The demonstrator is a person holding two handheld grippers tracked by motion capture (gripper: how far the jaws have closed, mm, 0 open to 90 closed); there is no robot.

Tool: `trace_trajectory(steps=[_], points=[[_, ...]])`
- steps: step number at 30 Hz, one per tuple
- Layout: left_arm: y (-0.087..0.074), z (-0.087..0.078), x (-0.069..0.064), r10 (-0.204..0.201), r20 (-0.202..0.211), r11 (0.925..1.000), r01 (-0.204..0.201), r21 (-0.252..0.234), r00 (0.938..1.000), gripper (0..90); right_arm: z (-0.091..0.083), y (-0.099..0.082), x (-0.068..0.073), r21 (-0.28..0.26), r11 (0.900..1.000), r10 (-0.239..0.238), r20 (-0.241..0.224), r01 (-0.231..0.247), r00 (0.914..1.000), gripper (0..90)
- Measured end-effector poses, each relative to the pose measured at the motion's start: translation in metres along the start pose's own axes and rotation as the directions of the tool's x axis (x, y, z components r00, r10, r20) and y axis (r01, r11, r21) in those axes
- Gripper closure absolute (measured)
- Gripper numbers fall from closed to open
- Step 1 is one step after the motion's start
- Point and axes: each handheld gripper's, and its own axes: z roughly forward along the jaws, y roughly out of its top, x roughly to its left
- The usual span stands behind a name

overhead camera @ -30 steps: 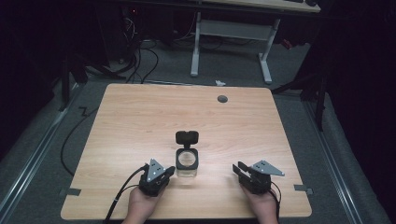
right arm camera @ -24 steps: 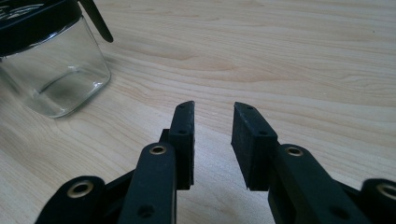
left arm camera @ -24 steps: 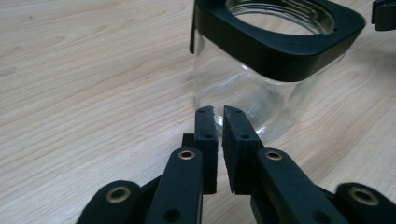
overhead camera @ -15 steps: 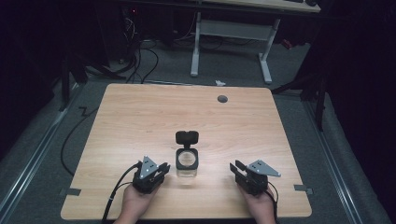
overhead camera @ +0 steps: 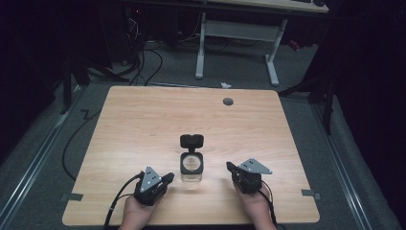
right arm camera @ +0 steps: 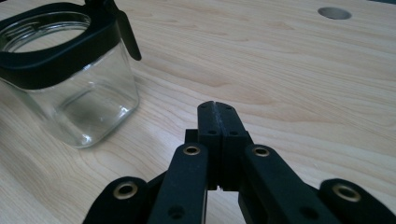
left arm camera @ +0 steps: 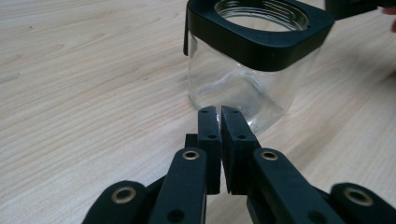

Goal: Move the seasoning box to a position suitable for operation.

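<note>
Left gripper view showed the left gripper (left arm camera: pixel 220 112) with its jaws nearly pressed together, a thin slit between the pads and nothing held, pointing at the lower wall of a clear glass jar (left arm camera: pixel 243 88) just beyond the tips. Right gripper view showed the right gripper (right arm camera: pixel 218 108) clenched flat and empty, with the jar (right arm camera: pixel 70 88) off to its side, near but apart.

Over the last second the left gripper (overhead camera: pixel 154 184) had slid back toward the table's near edge and a little away from the jar (overhead camera: pixel 192 165), while the right gripper (overhead camera: pixel 246 176) barely moved. I judged this a settling or start pose rather than a reach, with the jar untouched.

Counted from the high view: two grippers, one jar with a black collar, its one hinged black lid (overhead camera: pixel 192 140) standing open behind it, one wooden table (overhead camera: pixel 143 124) with one round cable hole (overhead camera: pixel 228 101).
</note>
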Motion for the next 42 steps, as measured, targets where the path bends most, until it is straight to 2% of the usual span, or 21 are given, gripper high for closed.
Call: trace_trajectory(steps=[1,9,17,19,28,31,34,40,42], points=[[0.0,-0.003,-0.002,-0.01,0.005,1.0,0.01,0.001,0.9999,88.1,0.001,0.002,0.001,-0.001,1.0,-0.005,-0.004,0.005,1.0,90.0],[-0.005,-0.006,-0.011,-0.009,0.031,0.9998,0.009,0.017,0.9995,88.3,0.008,0.016,0.008,-0.015,0.9997,-0.017,-0.022,0.017,0.9996,90.0],[-0.01,-0.006,-0.023,0.003,0.066,0.9994,-0.005,0.035,0.9978,88.6,0.02,0.029,0.008,-0.027,0.9996,-0.009,-0.036,0.008,0.9993,90.0],[-0.012,-0.004,-0.026,-0.01,0.07,0.9992,0.008,0.039,0.9975,88.7,0.023,0.033,0.009,-0.032,0.9994,-0.01,-0.037,0.008,0.9993,90.0],[-0.02,0.008,-0.031,-0.005,0.076,0.9978,0.0,0.066,0.9971,89.1,0.034,0.049,0.008,-0.045,0.999,0.001,-0.06,-0.004,0.9982,90.0],[-0.021,0.012,-0.031,-0.017,0.08,0.9971,0.011,0.075,0.9966,89.1,0.038,0.056,0.008,-0.049,0.9988,-0.004,-0.066,0.001,0.9978,90.0],[-0.02,0.015,-0.034,-0.024,0.092,0.9971,0.017,0.074,0.9955,89.1,0.043,0.065,0.007,-0.057,0.9983,-0.009,-0.064,0.006,0.9979,90.0],[-0.021,0.019,-0.033,-0.027,0.089,0.9975,0.021,0.067,0.9957,89.1,0.052,0.078,0.005,-0.067,0.9977,-0.016,-0.057,0.013,0.9982,90.0],[-0.021,0.019,-0.032,-0.021,0.088,0.9977,0.015,0.066,0.9959,89.1,0.056,0.087,0.004,-0.077,0.9969,-0.019,-0.053,0.015,0.9984,90.0]])
